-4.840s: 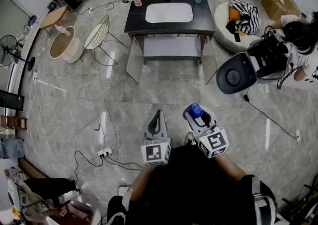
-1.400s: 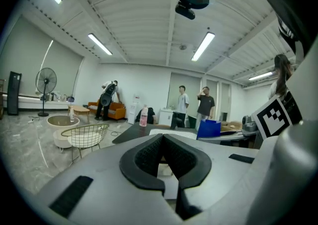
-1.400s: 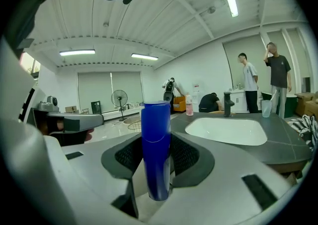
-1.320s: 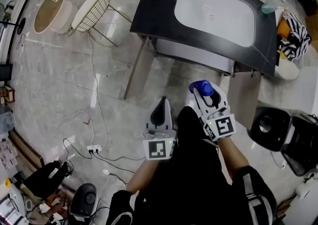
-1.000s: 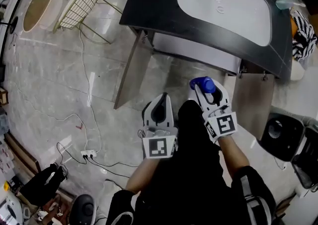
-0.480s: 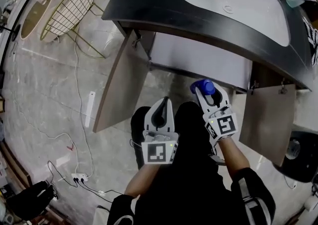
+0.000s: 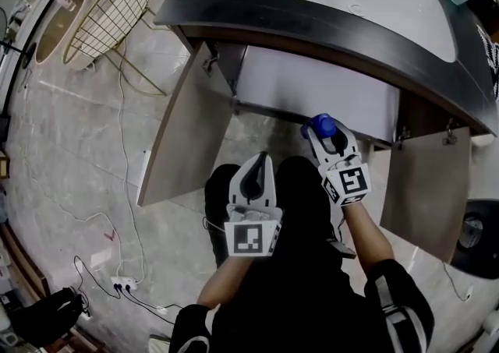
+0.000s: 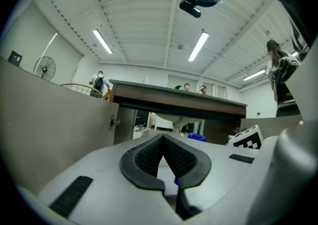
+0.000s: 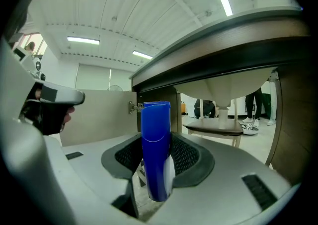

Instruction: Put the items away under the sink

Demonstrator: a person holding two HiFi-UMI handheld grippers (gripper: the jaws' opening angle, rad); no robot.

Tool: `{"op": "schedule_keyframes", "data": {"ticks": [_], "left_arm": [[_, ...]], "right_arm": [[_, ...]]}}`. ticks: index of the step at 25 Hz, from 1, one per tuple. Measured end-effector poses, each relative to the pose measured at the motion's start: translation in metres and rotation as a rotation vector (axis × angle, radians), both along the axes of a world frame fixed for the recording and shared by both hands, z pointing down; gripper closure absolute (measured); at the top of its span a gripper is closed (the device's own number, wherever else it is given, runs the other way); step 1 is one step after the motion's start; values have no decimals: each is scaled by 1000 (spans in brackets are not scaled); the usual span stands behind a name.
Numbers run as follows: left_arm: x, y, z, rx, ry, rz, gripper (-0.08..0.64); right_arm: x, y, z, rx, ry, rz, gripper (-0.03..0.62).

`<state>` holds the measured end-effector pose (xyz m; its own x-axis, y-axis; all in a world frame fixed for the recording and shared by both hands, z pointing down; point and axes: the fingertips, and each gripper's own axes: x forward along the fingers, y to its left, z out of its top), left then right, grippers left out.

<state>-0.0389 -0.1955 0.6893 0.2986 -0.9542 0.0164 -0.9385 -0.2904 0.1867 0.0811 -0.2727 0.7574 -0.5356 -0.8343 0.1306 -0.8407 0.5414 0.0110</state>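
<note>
We see bright, even light from the ceiling strip lights (image 8: 198,46), with pale reflections on the glossy floor (image 7: 70,133). Both gripper views bulge and darken at their corners, and the near fingers (image 8: 149,157) look soft

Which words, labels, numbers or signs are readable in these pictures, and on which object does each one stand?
None can be read.
The blue bottle, held in the right gripper: no label or print shows.
The cubes on the left gripper and right gripper: black-and-white square markers, patterns without letters.
</note>
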Motion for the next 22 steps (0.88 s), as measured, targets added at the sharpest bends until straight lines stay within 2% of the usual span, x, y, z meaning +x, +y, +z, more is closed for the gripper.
{"op": "schedule_keyframes", "data": {"ticks": [22], "left_arm": [[-5, -14, 9, 18, -2, 24, 545]], "right_arm": [[-11, -119, 117, -35, 82, 90, 440]]}}
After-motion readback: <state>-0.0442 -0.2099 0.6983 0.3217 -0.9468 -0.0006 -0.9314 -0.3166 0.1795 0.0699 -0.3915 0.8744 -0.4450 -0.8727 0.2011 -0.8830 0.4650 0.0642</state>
